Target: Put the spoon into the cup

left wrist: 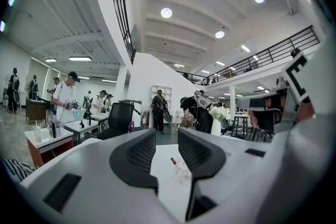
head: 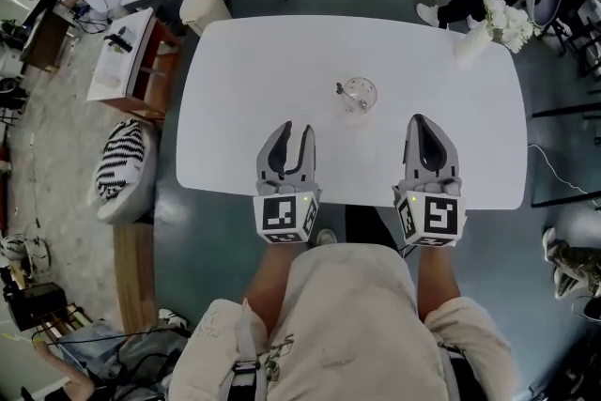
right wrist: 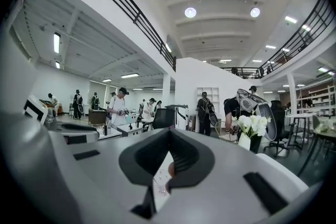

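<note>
A clear glass cup [head: 358, 95] stands near the middle of the white table [head: 244, 61], and the spoon [head: 342, 91] leans inside it with its handle up to the left. The left gripper view shows the cup [left wrist: 182, 169] and the spoon's handle [left wrist: 173, 161] between the jaws, farther off. My left gripper [head: 295, 131] [left wrist: 167, 139] hovers open at the table's near edge, left of the cup, holding nothing. My right gripper [head: 420, 121] [right wrist: 168, 135] is shut and empty, at the near edge to the cup's right.
A white vase of white flowers [head: 500, 23] [right wrist: 251, 129] stands at the table's far right corner. Beyond the table are people, desks [head: 141, 52] and chairs. A striped cushion [head: 120, 160] lies on the floor to the left.
</note>
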